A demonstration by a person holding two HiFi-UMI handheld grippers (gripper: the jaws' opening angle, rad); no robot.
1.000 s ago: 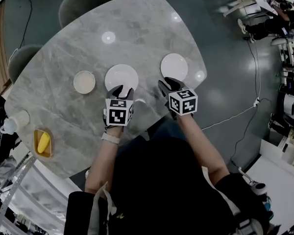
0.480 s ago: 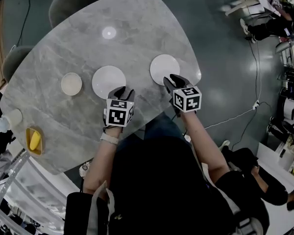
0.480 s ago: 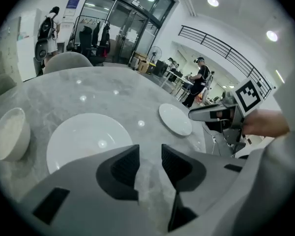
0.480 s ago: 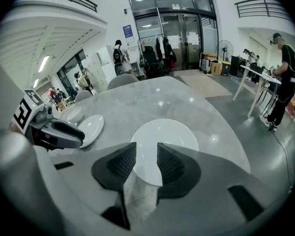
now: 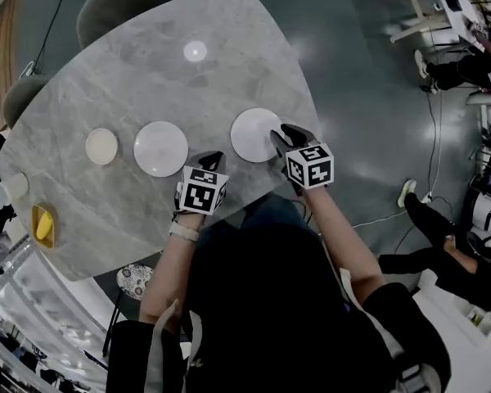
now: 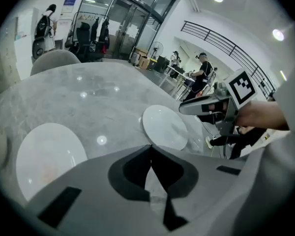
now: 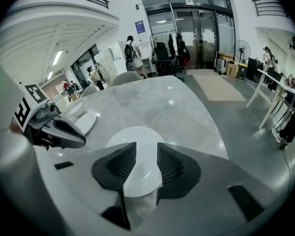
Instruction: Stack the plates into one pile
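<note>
Right gripper at round white plate (glossy).

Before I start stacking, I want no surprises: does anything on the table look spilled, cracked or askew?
Nothing stands out. The middle white plate, the right white plate and the smaller cream dish lie flat in a row on the marble table, apart from one another; no spill or crack shows.

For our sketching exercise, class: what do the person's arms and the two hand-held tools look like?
The left tool and right tool have grey bodies, black pads and each a white cube with black square markers. A pale wristband sits on the left wrist; the top is dark.
</note>
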